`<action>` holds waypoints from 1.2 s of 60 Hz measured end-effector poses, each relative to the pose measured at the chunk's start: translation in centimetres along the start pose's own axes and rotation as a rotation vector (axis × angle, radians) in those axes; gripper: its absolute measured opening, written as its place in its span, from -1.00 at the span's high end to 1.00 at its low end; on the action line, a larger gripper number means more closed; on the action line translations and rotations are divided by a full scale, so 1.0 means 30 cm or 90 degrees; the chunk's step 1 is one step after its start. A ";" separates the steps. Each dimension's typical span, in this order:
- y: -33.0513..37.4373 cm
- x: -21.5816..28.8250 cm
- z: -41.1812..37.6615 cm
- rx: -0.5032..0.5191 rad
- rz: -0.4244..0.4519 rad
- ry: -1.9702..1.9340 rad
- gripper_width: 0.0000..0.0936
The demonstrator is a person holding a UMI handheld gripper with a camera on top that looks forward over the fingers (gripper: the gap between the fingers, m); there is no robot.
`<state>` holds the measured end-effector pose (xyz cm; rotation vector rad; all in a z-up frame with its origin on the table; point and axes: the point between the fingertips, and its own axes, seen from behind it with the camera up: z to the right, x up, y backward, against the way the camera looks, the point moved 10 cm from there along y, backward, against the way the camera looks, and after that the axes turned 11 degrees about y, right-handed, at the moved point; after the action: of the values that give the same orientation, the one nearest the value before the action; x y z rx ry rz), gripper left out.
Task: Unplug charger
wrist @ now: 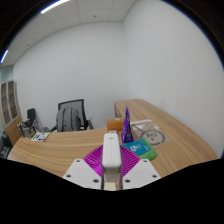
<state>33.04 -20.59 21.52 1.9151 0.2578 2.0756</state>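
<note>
A white charger (111, 153) stands upright between my gripper's (112, 165) two fingers, whose purple pads (94, 158) press on its two sides. The charger's body reaches from the fingertips up over the table's near part. Its plug end and any socket or cable are hidden below, behind the fingers. The gripper is held above a wooden table (70, 150).
On the table ahead stand a purple bottle (126, 121), an orange object (116, 124), a teal box (138, 149) and a round disc (151, 135). A black office chair (70, 116) stands behind the table. Papers (40, 136) lie at the table's far left end.
</note>
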 end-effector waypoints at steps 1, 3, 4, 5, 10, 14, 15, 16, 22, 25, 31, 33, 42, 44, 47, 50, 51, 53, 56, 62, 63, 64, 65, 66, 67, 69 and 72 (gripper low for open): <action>-0.015 -0.028 0.022 0.001 -0.013 -0.008 0.58; -0.044 -0.097 0.059 0.002 -0.041 -0.023 0.57; -0.057 -0.133 0.075 0.002 -0.056 -0.032 0.56; -0.067 -0.168 0.090 0.001 -0.071 -0.042 0.55; -0.084 -0.333 0.122 -0.002 -0.124 -0.102 0.54; -0.113 -0.406 0.164 0.005 -0.148 -0.129 0.51; -0.113 -0.418 0.171 0.006 -0.151 -0.138 0.51; -0.110 -0.420 0.178 0.008 -0.152 -0.150 0.50; -0.095 -0.413 0.207 0.016 -0.125 -0.220 0.25; -0.095 -0.441 0.234 0.001 -0.156 -0.228 0.07; -0.094 -0.497 0.275 -0.028 -0.220 -0.224 -0.23; -0.092 -0.502 0.280 -0.026 -0.231 -0.219 -0.42; -0.048 -0.464 0.316 -0.077 -0.239 -0.073 -0.83; -0.024 -0.441 0.317 -0.091 -0.234 -0.030 -0.83; 0.023 -0.403 0.301 -0.109 -0.233 0.026 -0.83; 0.081 -0.355 0.270 -0.116 -0.228 0.061 -0.82; 0.104 -0.339 0.258 -0.119 -0.227 0.069 -0.83; 0.154 -0.303 0.237 -0.125 -0.226 0.083 -0.82; 0.241 -0.257 0.183 -0.131 -0.224 0.099 -0.83; 0.426 -0.169 0.056 -0.142 -0.209 0.108 -0.83; 0.460 -0.151 0.033 -0.143 -0.207 0.109 -0.83; 0.493 -0.138 0.008 -0.145 -0.205 0.110 -0.83; 0.525 -0.128 -0.014 -0.146 -0.203 0.111 -0.84; 0.555 -0.118 -0.038 -0.146 -0.201 0.112 -0.84; 0.585 -0.106 -0.061 -0.146 -0.197 0.113 -0.83; 0.643 -0.086 -0.104 -0.147 -0.191 0.115 -0.83; 0.725 -0.058 -0.167 -0.151 -0.183 0.118 -0.84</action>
<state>26.00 -41.22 26.69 1.4584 0.2939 1.9901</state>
